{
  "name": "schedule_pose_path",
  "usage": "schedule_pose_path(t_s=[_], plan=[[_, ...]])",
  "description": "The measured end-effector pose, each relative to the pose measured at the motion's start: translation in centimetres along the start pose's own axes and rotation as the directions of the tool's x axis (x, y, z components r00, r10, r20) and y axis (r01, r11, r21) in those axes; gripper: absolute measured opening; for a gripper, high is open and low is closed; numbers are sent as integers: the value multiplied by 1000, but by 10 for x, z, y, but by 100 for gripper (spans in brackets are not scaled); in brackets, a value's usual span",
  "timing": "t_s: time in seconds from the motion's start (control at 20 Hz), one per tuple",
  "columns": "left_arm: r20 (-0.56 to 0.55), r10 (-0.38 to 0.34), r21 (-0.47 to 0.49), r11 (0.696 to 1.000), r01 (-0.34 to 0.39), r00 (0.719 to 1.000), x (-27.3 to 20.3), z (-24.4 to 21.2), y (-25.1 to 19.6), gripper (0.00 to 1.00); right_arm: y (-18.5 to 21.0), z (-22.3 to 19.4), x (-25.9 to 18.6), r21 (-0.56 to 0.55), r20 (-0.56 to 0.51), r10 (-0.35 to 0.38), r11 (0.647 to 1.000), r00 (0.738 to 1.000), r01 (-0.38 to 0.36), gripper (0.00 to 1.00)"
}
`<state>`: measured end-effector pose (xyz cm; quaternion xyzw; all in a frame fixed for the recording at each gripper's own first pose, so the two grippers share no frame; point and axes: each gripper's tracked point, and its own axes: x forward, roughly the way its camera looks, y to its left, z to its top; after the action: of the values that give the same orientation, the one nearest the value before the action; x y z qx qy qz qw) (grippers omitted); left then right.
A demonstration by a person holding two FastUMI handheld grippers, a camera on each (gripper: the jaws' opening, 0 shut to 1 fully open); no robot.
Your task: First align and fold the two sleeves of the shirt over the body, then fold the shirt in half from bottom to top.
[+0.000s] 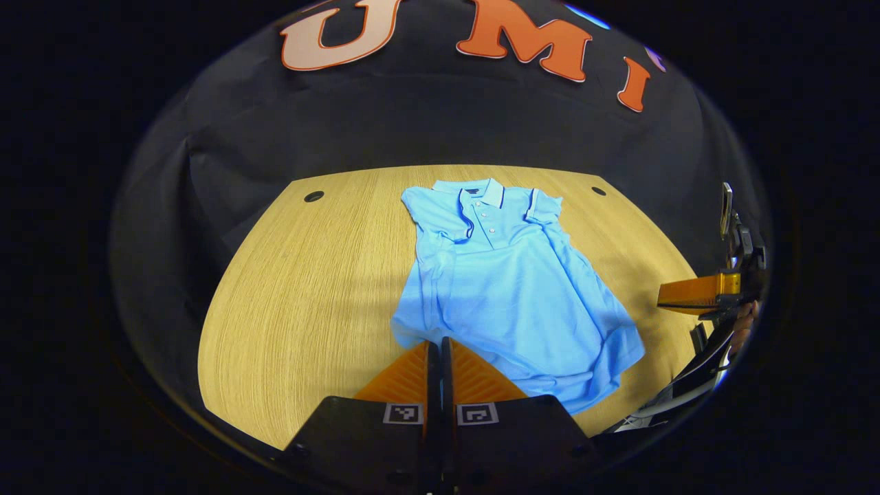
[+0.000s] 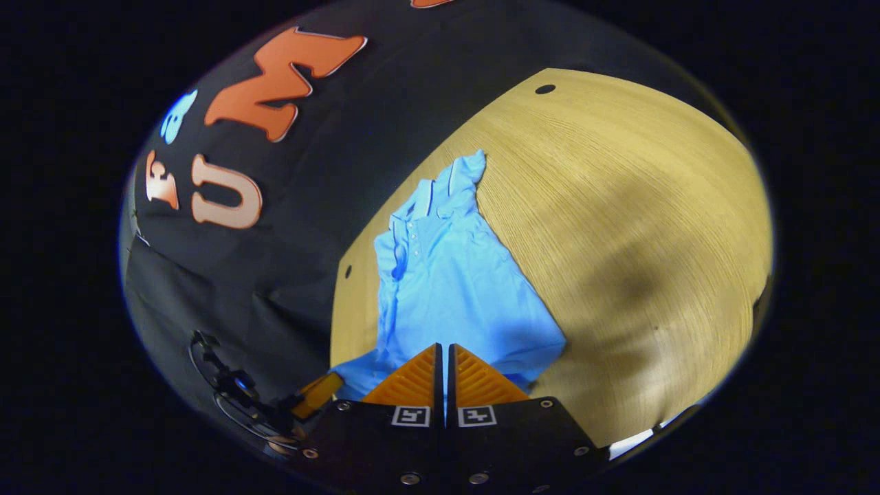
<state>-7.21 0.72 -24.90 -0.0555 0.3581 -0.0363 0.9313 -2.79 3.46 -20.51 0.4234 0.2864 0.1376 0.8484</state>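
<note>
A light blue polo shirt (image 1: 509, 289) lies face up on the wooden table (image 1: 309, 289), collar at the far end and hem towards me. Both short sleeves lie turned in over the chest. My left gripper (image 1: 440, 342) is shut, its tips over the hem's near left corner; I see no cloth pinched between them. In the left gripper view the right gripper (image 1: 694, 297) hovers off the shirt's right edge, held by a hand (image 1: 746, 323). In the right gripper view the shirt (image 2: 454, 289) runs away from my shut right gripper (image 2: 443, 347), and the left gripper (image 2: 316, 395) sits by the hem corner.
Small round holes (image 1: 314, 196) (image 1: 598, 190) mark the table's far corners. Bare wood (image 2: 639, 206) spreads wide to the shirt's right in the right gripper view. The black cloth wall stands close behind the table's far edge.
</note>
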Motion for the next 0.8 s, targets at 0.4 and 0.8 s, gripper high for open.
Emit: schedule_pose_path(t_s=[0.4, 0.8], plan=[[-14, 3, 2, 1000, -3, 1000, 3, -2, 0, 4, -37, -62, -5, -237, -218, -143, 967, 965, 90, 23], [-31, 22, 5, 1000, -22, 999, 2, -8, 5, 5, -72, -89, 29, -559, -204, -351, 808, 914, 185, 58]])
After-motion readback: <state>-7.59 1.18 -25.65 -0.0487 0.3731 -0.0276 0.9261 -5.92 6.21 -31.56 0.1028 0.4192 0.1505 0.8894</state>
